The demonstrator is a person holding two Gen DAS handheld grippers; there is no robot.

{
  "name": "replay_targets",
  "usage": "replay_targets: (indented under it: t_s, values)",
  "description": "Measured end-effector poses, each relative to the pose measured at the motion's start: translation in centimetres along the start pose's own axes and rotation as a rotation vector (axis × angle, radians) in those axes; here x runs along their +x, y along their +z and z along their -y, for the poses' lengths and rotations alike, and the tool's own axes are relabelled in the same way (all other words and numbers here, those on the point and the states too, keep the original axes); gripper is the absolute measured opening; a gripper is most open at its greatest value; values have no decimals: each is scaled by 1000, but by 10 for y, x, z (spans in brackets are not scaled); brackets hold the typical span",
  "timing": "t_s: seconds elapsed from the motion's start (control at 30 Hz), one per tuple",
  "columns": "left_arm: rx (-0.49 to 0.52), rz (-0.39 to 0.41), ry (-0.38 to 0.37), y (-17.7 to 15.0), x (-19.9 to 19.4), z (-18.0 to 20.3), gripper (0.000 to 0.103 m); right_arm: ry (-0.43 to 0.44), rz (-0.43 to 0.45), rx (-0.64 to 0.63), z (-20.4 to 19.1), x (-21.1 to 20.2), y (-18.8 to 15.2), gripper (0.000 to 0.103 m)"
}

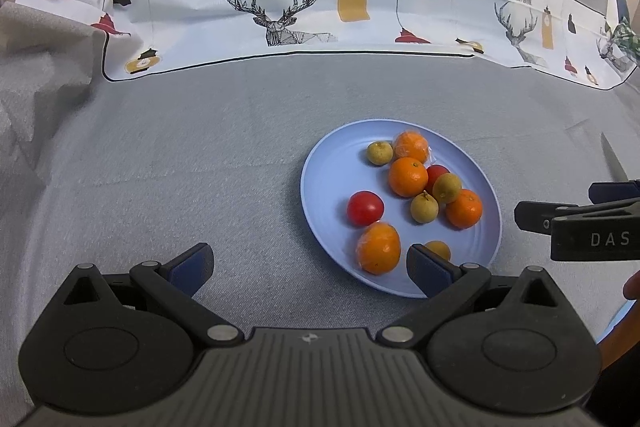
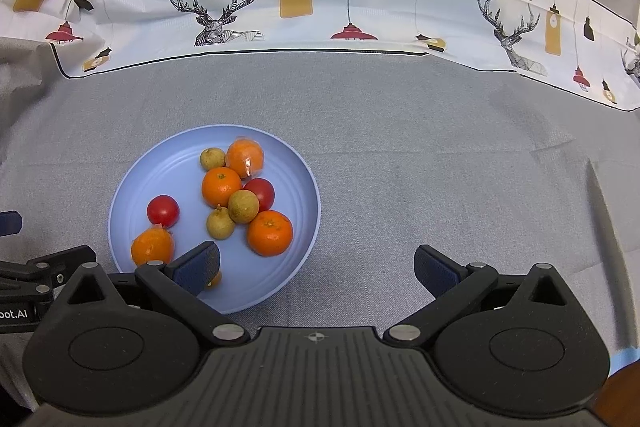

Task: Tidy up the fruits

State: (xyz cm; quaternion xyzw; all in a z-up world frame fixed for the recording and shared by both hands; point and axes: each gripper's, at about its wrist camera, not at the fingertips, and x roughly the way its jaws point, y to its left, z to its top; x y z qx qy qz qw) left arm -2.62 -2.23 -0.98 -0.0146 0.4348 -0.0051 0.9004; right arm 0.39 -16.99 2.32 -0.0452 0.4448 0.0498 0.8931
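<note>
In the left wrist view, the left gripper [image 1: 310,269] fills the bottom of the frame with its jaws spread wide and nothing between them. Its right finger overlaps the near rim of the blue plate [image 1: 324,183], which sits right of centre on the grey cloth [image 1: 200,155]. On the plate lie oranges [image 1: 408,176], two red tomatoes [image 1: 365,207] and small tan longan-like fruits [image 1: 425,207]; two oranges look wrapped in clear film. At the right edge, part of the right gripper [image 1: 576,223] shows the letters "DAS". A white banner [image 1: 280,7] across the top reads "FASHION HOME" beside a deer drawing.

In the right wrist view, the right gripper [image 2: 316,269] is likewise spread and empty, its left finger over the plate's [image 2: 128,195] near edge at lower left. At the far left edge a label ends in "bot.AI". The banner [image 2: 320,7] repeats "FASHION HOME".

All visible fruit seems already gathered, so the task looks near its end or between picks. Any next move calls for choosing one fruit and closing gently.
</note>
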Motion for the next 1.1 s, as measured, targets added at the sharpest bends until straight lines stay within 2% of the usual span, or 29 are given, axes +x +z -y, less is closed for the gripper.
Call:
replay_targets:
  t_s: [0.63, 1.1]
  values:
    - [27, 24, -15, 1, -1, 2, 103, 13, 26, 12, 2, -7, 3, 102]
    - [12, 54, -44, 7, -1, -3, 103, 34, 34, 8, -5, -1, 12, 102]
